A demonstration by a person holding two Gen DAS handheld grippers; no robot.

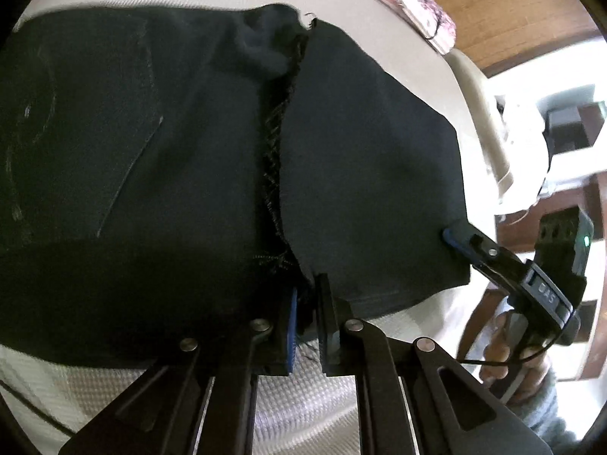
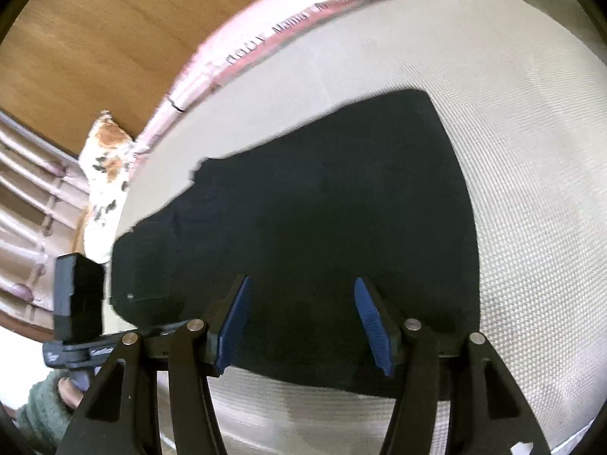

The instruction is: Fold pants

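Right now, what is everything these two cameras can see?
pants: one, black, spread on the bed cover
bed cover: one, cream, textured, under the pants
pink patterned cloth: one, along the bed's far edge
floral pillow: one, white and orange, beside the bed
floor: wooden, brown
left claw: one, black with blue pads, closed on the pants' near edge
right claw: one, open over the pants
hand: one, gripping the right claw's handle

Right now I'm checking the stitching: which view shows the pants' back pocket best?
The left wrist view: the pants lie close, with the pocket stitching visible. The right wrist view shows only dark, blurred fabric, no pocket.
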